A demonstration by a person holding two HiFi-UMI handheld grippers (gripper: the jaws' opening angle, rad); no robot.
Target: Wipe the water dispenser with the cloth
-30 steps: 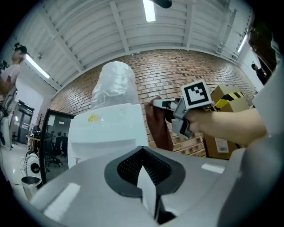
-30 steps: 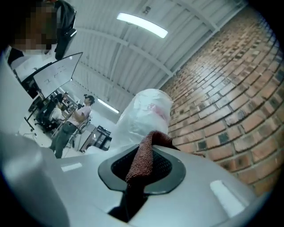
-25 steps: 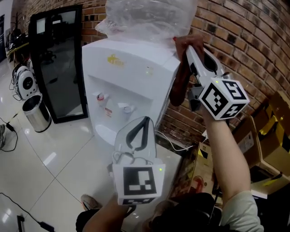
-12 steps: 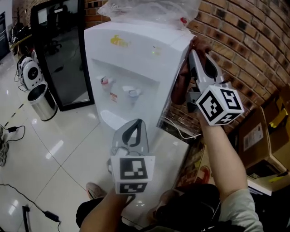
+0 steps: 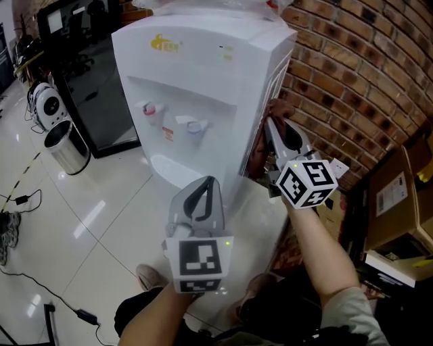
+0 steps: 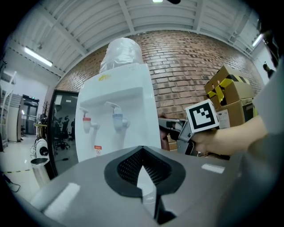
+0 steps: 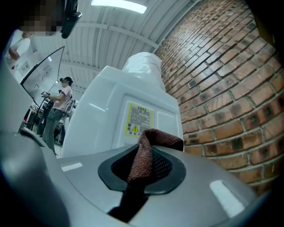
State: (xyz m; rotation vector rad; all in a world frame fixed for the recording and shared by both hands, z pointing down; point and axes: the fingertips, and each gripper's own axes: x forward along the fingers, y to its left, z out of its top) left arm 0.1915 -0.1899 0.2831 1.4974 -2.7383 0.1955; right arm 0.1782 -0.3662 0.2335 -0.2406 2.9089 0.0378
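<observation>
Head view: I've got the right tongs (image 5: pixel 271 120) at the side panel of the water dispenser (image 5: pixel 196 88), close to the brick wall (image 5: pixel 352 81). The cloth (image 5: pixel 258 150) hangs against that panel. The left tongs (image 5: pixel 202 182) hover low in front of the dispenser.

Left gripper view: my left tongs are closed on nothing and point toward the taps (image 6: pixel 115 120).

Right gripper view: the right tongs pinch the cloth, which folds over their tips and faces the yellow label (image 7: pixel 139 119).

Bright indoors, lit from ceiling strip lights (image 7: pixel 119 6); glare streaks on glossy floor (image 5: pixel 86 217); strong fisheye warp at edges, near foreground soft.
</observation>
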